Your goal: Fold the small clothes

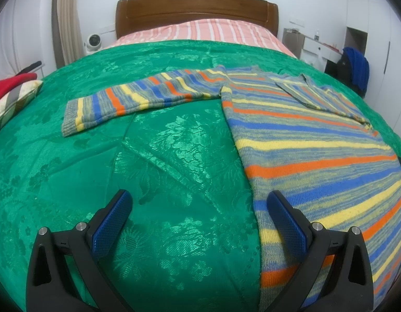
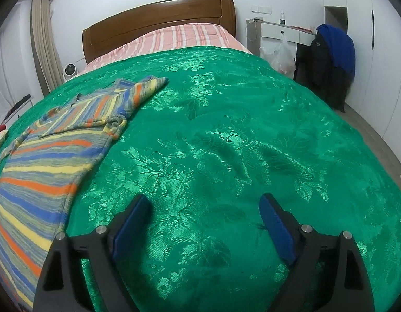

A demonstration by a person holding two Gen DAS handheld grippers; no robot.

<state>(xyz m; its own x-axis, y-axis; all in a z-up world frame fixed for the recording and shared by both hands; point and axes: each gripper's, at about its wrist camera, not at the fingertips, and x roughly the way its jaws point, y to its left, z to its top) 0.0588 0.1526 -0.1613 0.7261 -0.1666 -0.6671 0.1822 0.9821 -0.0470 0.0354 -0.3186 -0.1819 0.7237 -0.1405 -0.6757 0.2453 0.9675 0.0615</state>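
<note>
The left gripper [image 1: 199, 202] is a matte black plastic tool with two thick arms that splay outward like a fork, each pierced near its base by a tall triangular cut-out. Each arm carries two round silver metal pins on top, one near the outer edge and one further in. Its fingers [image 1: 110, 223] end in flat rectangular blue pads with a fine cross-hatched, mesh-like texture on the inner faces. The right gripper [image 2: 205, 208] is built the same way: black forked arms, triangular openings, paired silver pins and smooth-looking dark blue pads [image 2: 277, 231], slightly blurred here.
</note>
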